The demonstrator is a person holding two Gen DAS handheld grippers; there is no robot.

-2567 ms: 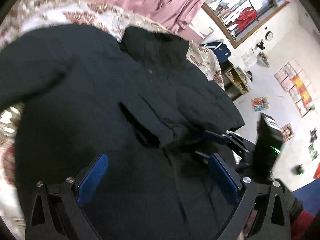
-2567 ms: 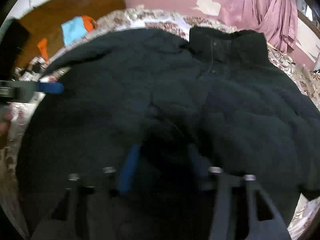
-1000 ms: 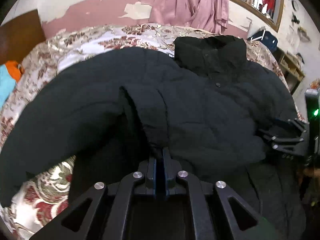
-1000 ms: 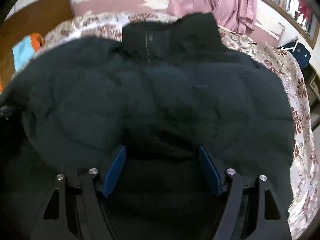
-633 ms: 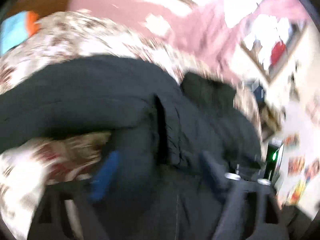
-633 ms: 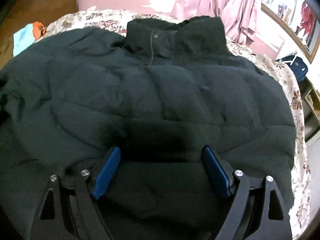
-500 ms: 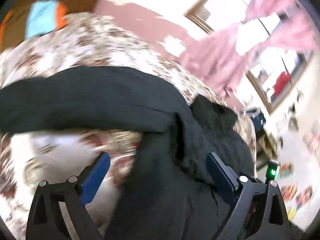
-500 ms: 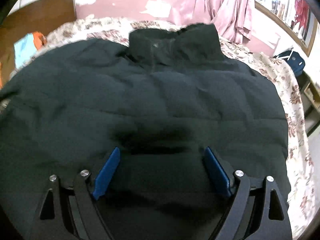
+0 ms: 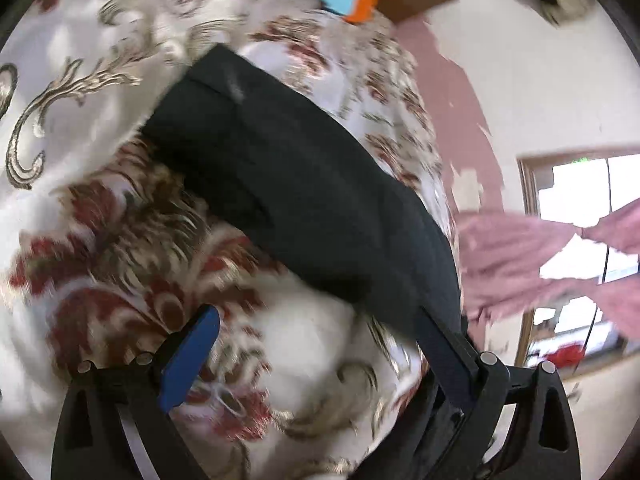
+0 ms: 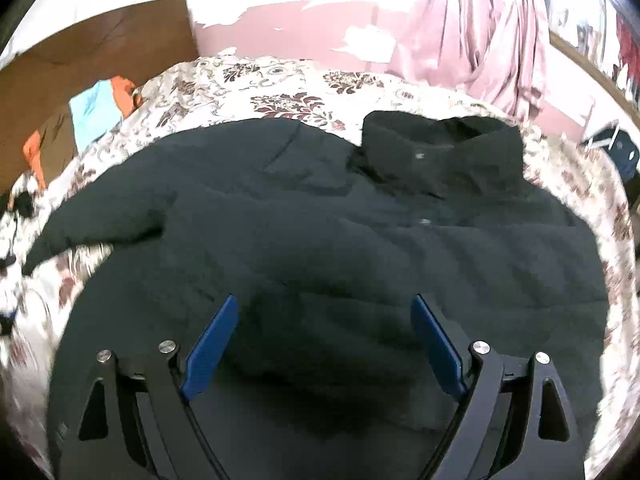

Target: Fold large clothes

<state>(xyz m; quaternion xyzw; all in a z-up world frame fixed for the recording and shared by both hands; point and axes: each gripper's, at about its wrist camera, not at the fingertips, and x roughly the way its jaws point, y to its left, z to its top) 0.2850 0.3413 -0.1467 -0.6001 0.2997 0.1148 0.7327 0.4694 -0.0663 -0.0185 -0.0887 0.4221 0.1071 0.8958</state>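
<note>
left gripper (image 9: 316,344) open | jacket sleeve (image 9: 288,184) just ahead, untouched

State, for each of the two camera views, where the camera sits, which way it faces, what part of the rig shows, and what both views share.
Left wrist: sits on the left gripper, angled down at the floral bedspread and the jacket's sleeve; its open jaws show.
Right wrist: sits on the right gripper, facing the dark jacket toward the headboard; open jaws show.
Shared: jacket, bedspread, pink curtain.
</note>
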